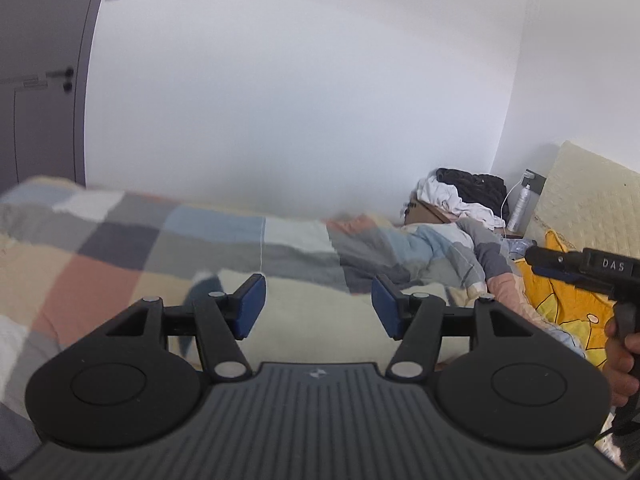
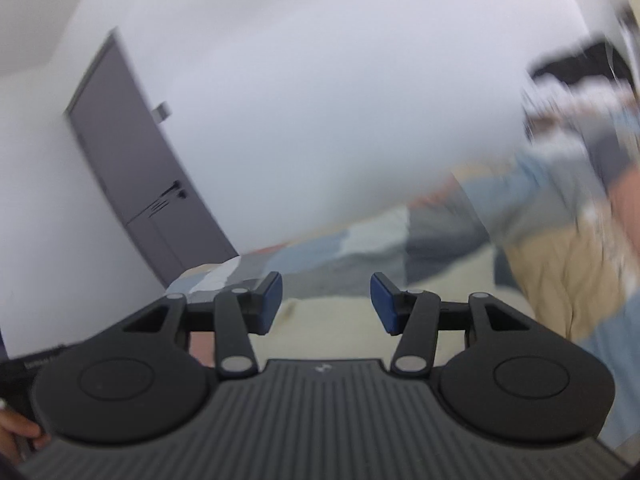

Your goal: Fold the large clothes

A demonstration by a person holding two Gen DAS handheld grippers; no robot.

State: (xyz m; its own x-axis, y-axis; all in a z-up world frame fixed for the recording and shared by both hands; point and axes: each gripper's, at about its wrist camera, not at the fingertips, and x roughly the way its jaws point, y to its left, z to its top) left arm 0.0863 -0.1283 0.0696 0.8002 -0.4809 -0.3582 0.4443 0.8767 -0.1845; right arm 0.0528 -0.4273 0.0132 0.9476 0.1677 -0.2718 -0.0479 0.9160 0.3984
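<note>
Well, both grippers ride high with nothing held: the left gripper point(image 1: 318, 306) and the right gripper point(image 2: 326, 304) gape apart, empty. The patchwork quilt point(image 1: 132, 240) lies spread below on the bed, probably let go to settle flat before the next fold

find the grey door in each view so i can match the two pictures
Left wrist view: the grey door runs down the far left edge, its black handle at mid height.
Right wrist view: the same door stands left of centre, leaning, with the handle low on its right side.
Shared landmark: the patchwork quilt, below the white wall in both.
</note>
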